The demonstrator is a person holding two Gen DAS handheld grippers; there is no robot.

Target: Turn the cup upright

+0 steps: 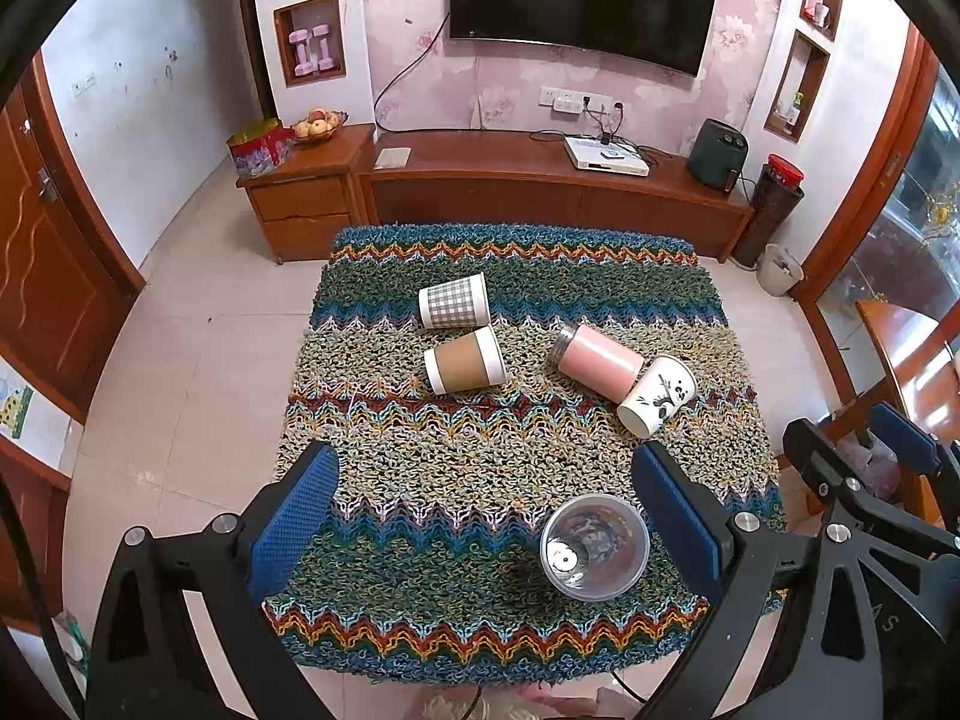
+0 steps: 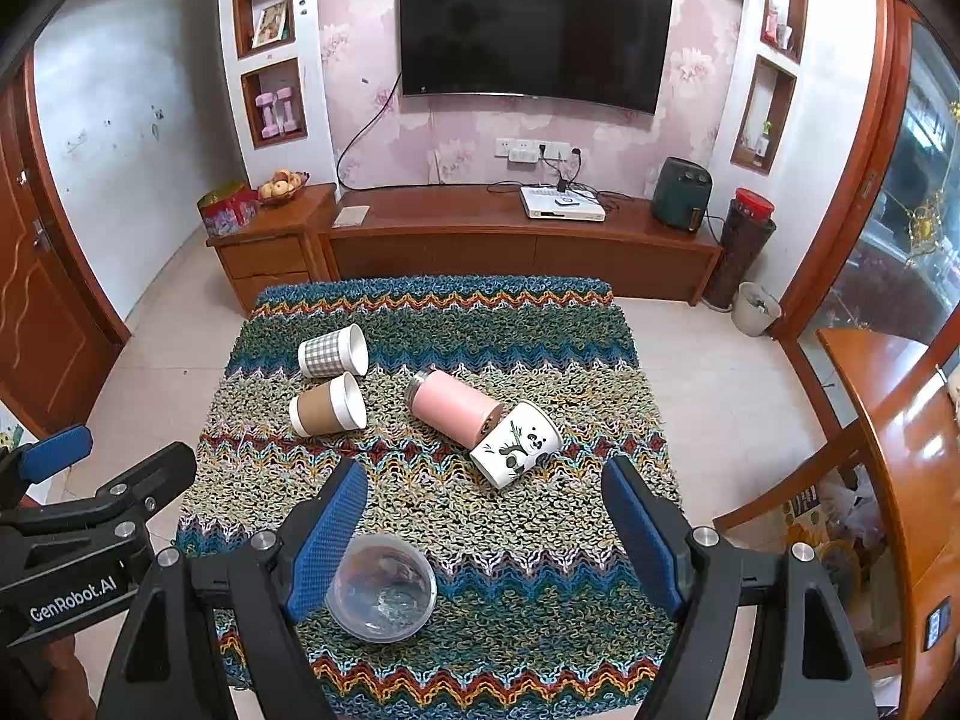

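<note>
Several cups lie on their sides on a woven zigzag mat (image 1: 456, 480) (image 2: 510, 546): a grey checked cup (image 1: 454, 300) (image 2: 333, 351), a brown-sleeved paper cup (image 1: 465, 359) (image 2: 327, 405), a pink tumbler (image 1: 600, 362) (image 2: 454, 407) and a white panda cup (image 1: 657, 396) (image 2: 517, 444). A clear plastic cup (image 1: 594, 547) (image 2: 381, 587) stands upright near the front. My left gripper (image 1: 487, 531) is open and empty, the clear cup just inside its right finger. My right gripper (image 2: 487, 540) is open and empty, the clear cup by its left finger.
The mat covers a small table with tiled floor (image 1: 198, 396) around it. A wooden TV cabinet (image 1: 540, 186) stands behind, a wooden table (image 2: 888, 396) to the right. The right gripper's body (image 1: 870, 480) shows in the left wrist view, the left gripper's body (image 2: 90, 504) in the right wrist view.
</note>
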